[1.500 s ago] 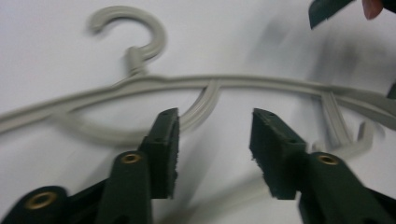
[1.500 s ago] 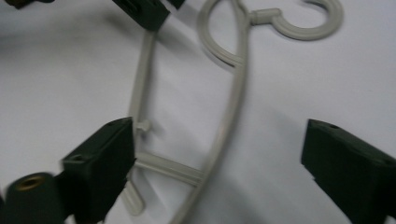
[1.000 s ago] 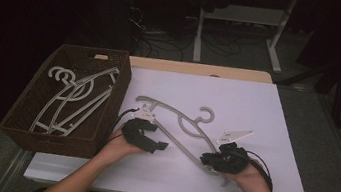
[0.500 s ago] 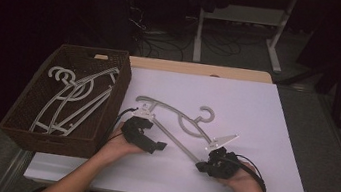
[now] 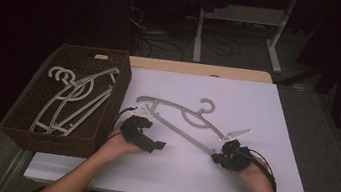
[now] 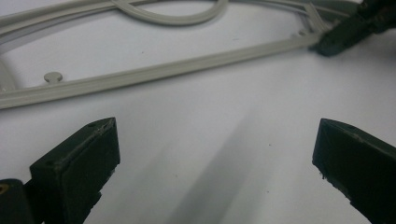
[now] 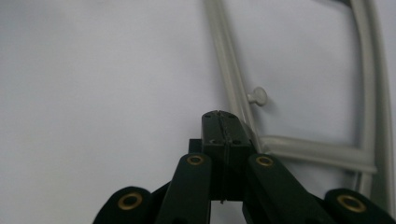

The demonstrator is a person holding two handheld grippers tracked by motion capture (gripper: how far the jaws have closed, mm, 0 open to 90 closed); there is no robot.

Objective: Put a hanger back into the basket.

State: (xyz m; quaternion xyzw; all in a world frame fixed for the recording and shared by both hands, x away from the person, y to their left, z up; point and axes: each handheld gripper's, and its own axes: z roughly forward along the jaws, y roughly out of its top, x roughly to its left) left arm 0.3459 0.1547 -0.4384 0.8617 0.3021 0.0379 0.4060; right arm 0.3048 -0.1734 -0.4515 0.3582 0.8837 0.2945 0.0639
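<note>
Hanger (image 5: 180, 120), pale grey plastic, lies flat on the white bench (image 5: 277, 111), its hook pointing away from the person and its long bar running from near the left hand down to the right. A brown wicker basket (image 5: 18, 125) at the bench's left edge already holds several like it, so the step in hand looks like picking this one up to put it there. The right gripper (image 5: 218, 158) sits at the bar's lower right end; in the right gripper view its jaws are pressed together (image 7: 223, 135) just against the bar, and I cannot tell whether any plastic is pinched between them. The left gripper (image 5: 151, 144) rests on the bench just short of the bar, its jaws having just spread wide with nothing between them (image 6: 215, 154). Next, the left one probably needs to move forward and close on the bar.
</note>
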